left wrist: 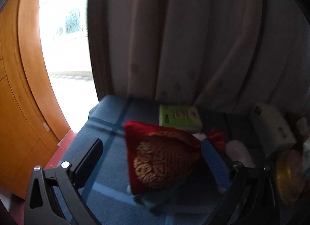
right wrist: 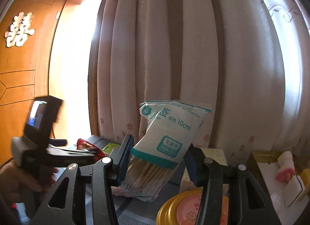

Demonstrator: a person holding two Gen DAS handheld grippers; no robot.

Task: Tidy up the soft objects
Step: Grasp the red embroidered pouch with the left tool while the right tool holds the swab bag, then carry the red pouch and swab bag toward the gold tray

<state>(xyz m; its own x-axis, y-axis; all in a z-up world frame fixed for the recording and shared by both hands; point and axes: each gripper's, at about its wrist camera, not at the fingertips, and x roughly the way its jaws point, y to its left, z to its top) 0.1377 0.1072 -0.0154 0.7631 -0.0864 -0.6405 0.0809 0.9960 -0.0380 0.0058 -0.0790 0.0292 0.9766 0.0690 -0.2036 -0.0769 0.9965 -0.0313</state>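
The right claw [right wrist: 158, 163] is gripping a cotton swab packet [right wrist: 166, 143], holding it upright before the curtain [right wrist: 193, 50]; a gold tin [right wrist: 186, 209] is sitting near.

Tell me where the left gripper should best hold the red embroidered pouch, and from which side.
Probably the gathered neck of the red embroidered pouch, approached from the pouch's right end: there the cloth narrows, while the embroidered body looks wide and bulging between the open left gripper.

A blue checked cloth [left wrist: 108, 147] covers the surface. On it lie a red pouch [left wrist: 164, 159] with gold embroidery, a green tissue pack [left wrist: 179, 117] behind it near the curtain, something pink and fluffy [left wrist: 239, 152], and gold tins [right wrist: 186, 209].
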